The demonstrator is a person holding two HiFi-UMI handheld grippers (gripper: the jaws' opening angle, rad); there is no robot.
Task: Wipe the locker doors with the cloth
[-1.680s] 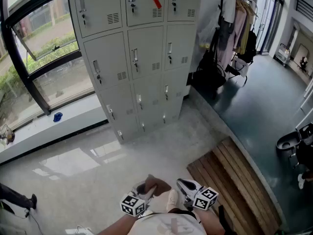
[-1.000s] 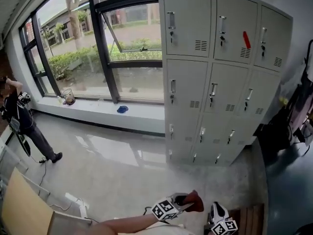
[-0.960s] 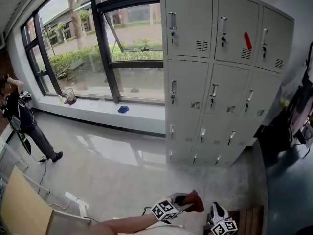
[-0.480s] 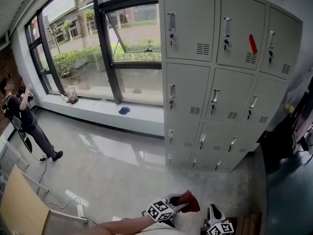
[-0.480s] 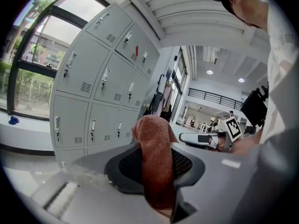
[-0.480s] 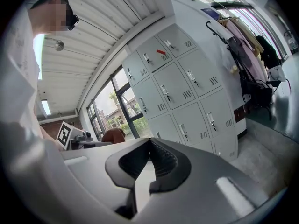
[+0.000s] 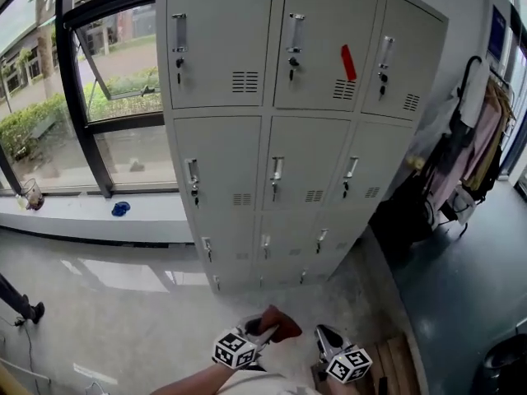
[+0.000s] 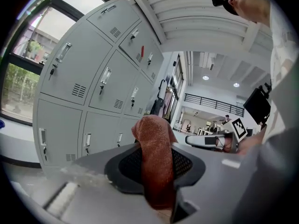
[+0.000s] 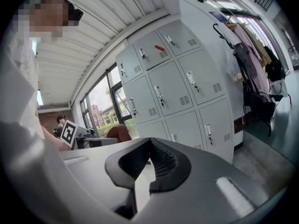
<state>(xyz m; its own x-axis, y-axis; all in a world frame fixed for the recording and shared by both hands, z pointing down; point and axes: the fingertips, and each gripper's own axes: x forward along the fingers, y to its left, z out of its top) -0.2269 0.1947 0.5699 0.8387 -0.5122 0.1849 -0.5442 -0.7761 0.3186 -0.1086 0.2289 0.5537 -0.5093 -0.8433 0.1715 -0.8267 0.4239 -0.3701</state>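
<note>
The grey lockers (image 7: 288, 122) stand straight ahead, all doors closed; they also fill the left gripper view (image 8: 88, 83) and the right gripper view (image 9: 182, 87). My left gripper (image 7: 265, 329) is low at the bottom of the head view, well short of the lockers, shut on a red-brown cloth (image 7: 282, 325). In its own view the cloth (image 8: 156, 162) hangs folded between the jaws of the left gripper (image 8: 154, 148). My right gripper (image 7: 323, 336) is beside it on the right, its jaws (image 9: 149, 148) shut with nothing between them.
A red tag (image 7: 348, 62) is stuck on an upper door. A rack of coats and bags (image 7: 465, 155) stands right of the lockers. Windows and a sill with a blue object (image 7: 121, 209) lie left. A wooden bench (image 7: 395, 367) is at my right foot.
The head view has swung right and nearer, so the lockers now fill the centre. The person at the far left has almost left view. Both grippers stay low; the left still holds the cloth.
</note>
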